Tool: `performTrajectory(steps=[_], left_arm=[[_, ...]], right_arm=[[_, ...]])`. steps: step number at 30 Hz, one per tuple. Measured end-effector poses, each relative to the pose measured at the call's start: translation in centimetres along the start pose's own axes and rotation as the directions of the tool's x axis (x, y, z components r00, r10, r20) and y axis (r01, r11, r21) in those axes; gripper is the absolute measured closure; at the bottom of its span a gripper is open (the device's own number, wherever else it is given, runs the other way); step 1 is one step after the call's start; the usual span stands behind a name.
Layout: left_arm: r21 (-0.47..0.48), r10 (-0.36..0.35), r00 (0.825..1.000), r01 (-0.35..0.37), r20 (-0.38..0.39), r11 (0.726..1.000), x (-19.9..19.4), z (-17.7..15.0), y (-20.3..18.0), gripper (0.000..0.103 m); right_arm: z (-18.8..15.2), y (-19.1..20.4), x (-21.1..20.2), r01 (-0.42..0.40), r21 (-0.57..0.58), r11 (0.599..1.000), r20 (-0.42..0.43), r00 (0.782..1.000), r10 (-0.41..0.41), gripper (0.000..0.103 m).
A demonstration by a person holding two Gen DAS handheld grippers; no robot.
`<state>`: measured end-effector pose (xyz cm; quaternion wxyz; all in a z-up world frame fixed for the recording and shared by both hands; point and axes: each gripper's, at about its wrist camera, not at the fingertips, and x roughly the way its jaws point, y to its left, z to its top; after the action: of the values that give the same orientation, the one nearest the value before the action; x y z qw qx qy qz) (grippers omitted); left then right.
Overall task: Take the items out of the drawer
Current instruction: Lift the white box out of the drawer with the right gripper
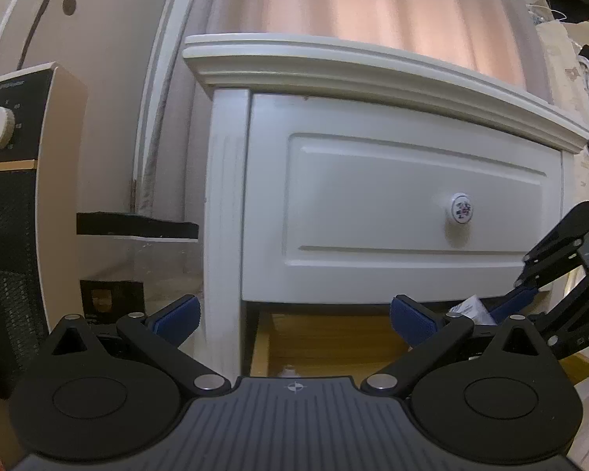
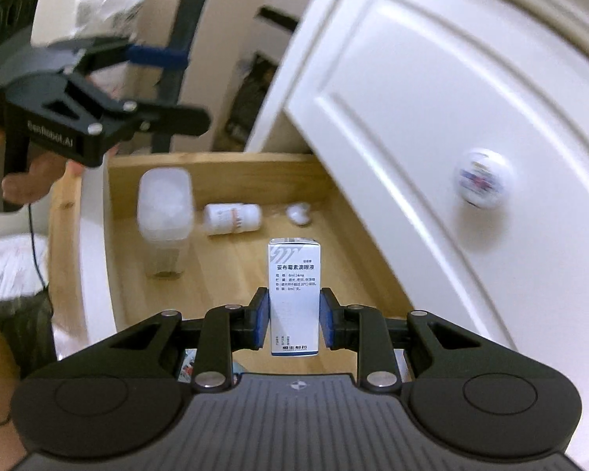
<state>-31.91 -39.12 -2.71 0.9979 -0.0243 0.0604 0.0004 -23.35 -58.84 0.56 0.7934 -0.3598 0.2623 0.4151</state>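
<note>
Left wrist view: your left tongs (image 1: 294,320) are hanging spread and empty, aimed at the nightstand (image 1: 373,78) post, above the near-left corner of the open drawer (image 1: 333,341). The upper drawer front with its knob (image 1: 461,207) is standing shut ahead. Your right tongs (image 1: 530,294) are reaching in from the right.

Right wrist view: your right tongs (image 2: 293,322) are pinching the box (image 2: 293,294), its long axis running straight out along the fingers, above the drawer (image 2: 216,172) floor. The bottle (image 2: 233,218) is lying on its side, long axis left to right, ahead and left. The jar (image 2: 165,219) is standing left of it; a small white item (image 2: 299,212) is lying to its right. Your left tongs (image 2: 157,55), over the far-left corner, are probably nearer the jar.
</note>
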Motion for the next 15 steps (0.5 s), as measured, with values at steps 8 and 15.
performTrajectory(steps=[8,15], left_arm=[[0.016,-0.004,1.000,0.004,-0.003,1.000,-1.1,-0.3,-0.9,0.000],[0.016,-0.002,1.000,0.002,0.005,1.000,-3.2,-0.1,-0.8,0.000]], right_arm=[[-2.4,0.2,-2.5,0.081,0.146,0.986,0.085,0.992,-0.094,0.076],[-4.2,1.0,-4.8,0.125,0.270,0.955,0.180,0.968,-0.177,0.076]])
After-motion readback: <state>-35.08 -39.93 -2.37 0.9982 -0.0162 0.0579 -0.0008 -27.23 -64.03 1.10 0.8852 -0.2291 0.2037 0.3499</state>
